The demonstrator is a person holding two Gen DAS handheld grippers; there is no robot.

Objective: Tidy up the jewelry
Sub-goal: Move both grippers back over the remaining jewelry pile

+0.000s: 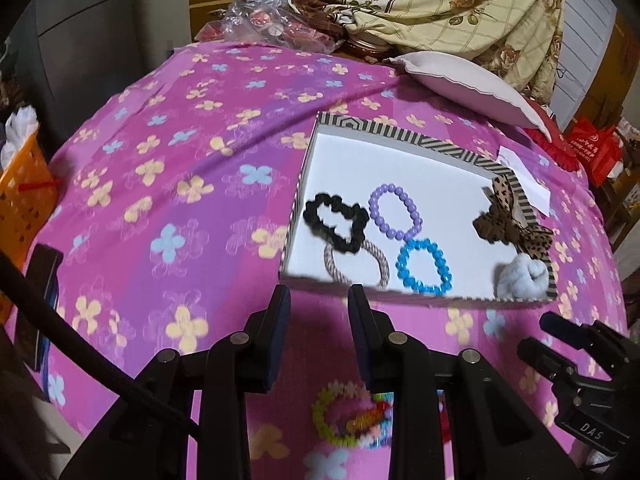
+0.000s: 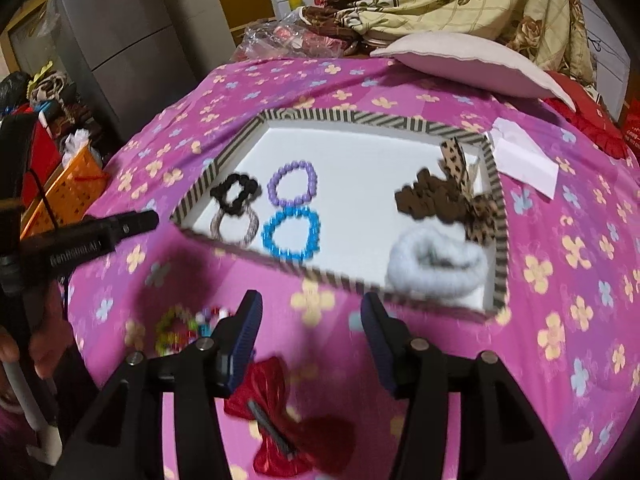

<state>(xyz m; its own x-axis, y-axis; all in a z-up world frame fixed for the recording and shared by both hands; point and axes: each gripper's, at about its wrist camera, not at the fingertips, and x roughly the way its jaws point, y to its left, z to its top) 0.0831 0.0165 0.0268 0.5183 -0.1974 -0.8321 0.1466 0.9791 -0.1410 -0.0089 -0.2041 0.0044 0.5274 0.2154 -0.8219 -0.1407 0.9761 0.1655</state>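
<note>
Low in the frame, the left gripper [image 1: 319, 294] hangs open and empty over a multicoloured beaded bracelet [image 1: 352, 416] on the pink flowered bedspread [image 1: 160, 168], and the right gripper [image 2: 312, 304] is open too, nothing between its pads (a red bow clip [image 2: 280, 420] lies just beneath). Beyond, mid-frame, the striped box [image 1: 400, 130] holds a black scrunchie [image 1: 336, 218], purple bracelet [image 1: 394, 211], blue bracelet [image 1: 425, 267], leopard bow [image 1: 512, 224] and a pale fluffy scrunchie [image 1: 520, 280].

Bedspread [image 1: 168, 168]: pink, flowered, fills centre
Pillow [image 1: 472, 88]: upper right
Orange basket [image 1: 24, 200]: left edge
Quilt [image 1: 460, 4]: floral, top right
</note>
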